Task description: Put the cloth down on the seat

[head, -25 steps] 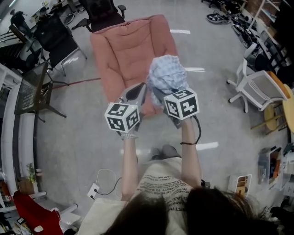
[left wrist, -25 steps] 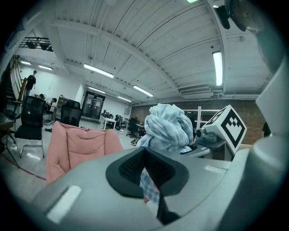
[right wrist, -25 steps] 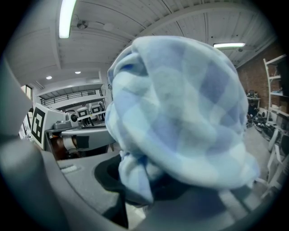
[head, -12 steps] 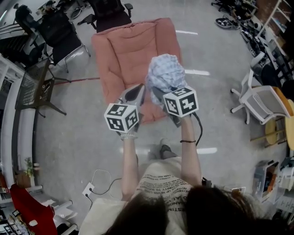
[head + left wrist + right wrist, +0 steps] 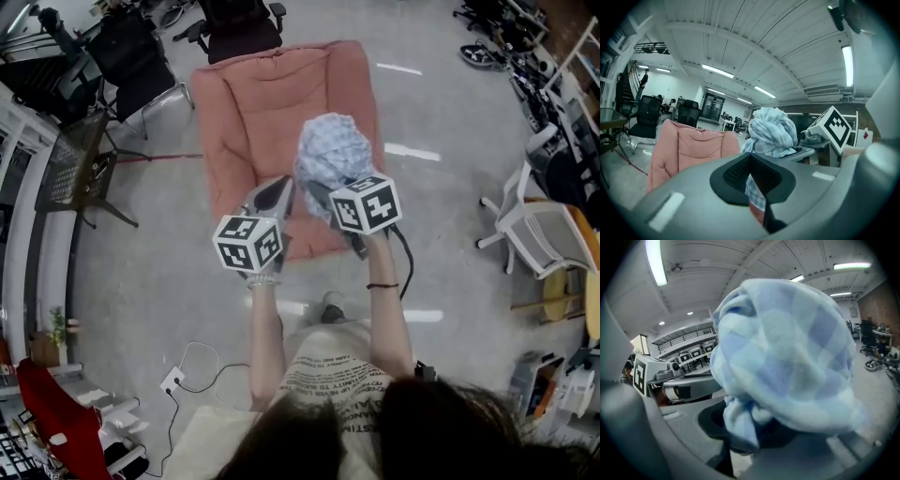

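The pink seat (image 5: 272,112) has drawn nearer, yet the half-closed right gripper (image 5: 322,190) still clamps the balled checked cloth (image 5: 333,152), unreleased, above it; the left gripper (image 5: 279,186) is closed and empty.

Cloth (image 5: 335,153) before seat (image 5: 262,108); chair (image 5: 240,22) behind

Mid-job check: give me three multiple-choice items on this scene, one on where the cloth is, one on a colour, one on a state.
1. Where is the cloth relative to the seat?
A) lying flat on it
B) held off it in the right claw
C) tucked under it

2. What colour is the seat?
A) green
B) pink
C) yellow

3. What state is the cloth in?
A) bunched into a ball
B) spread flat
C) folded into a neat square

Answers:
1 B, the right claw is shut on the cloth, which is up in the air.
2 B, the cushion is pink in the head view.
3 A, it shows as a rounded wad in both gripper views.
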A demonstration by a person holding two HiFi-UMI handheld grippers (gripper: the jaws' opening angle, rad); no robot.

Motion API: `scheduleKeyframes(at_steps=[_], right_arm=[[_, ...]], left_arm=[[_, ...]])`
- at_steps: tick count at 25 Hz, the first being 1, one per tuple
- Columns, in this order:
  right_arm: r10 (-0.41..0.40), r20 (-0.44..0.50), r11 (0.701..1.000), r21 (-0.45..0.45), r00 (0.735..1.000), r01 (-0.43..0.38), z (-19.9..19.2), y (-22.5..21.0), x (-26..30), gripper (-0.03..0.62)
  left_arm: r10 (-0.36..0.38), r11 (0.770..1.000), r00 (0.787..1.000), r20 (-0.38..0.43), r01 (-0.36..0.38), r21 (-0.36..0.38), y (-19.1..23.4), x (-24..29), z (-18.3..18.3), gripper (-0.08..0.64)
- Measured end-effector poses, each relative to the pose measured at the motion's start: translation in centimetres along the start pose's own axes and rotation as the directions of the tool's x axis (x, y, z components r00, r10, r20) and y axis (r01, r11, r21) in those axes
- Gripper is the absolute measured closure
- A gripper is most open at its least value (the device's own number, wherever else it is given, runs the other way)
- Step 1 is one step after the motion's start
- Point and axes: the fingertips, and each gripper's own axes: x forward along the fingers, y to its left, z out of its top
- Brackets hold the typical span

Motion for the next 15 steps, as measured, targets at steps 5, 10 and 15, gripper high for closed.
scheduleKeyframes(at_steps=[5, 10, 15], right_arm=[[0.041, -0.034, 0.999, -0.008, 0.999, -0.041, -0.7, -1.1, 0.7, 0.465], [0.064, -0.064, 0.998, -0.006, 0.996, -0.064, -1.1, -1.3, 2.0, 0.465], [0.081, -0.085, 0.997, 0.023, 0.993, -0.079, -1.6, -2.0, 3.4, 0.465]], left_arm=[[0.042, 0.999, 0.999, -0.003, -0.042, -0.021, 0.1, 1.1, -1.0, 0.563], [0.070, 0.996, 0.997, -0.024, -0.071, -0.044, 1.3, 1.3, -1.8, 0.563], [0.075, 0.995, 0.995, -0.062, -0.079, -0.067, 2.1, 2.0, -3.0, 0.563]])
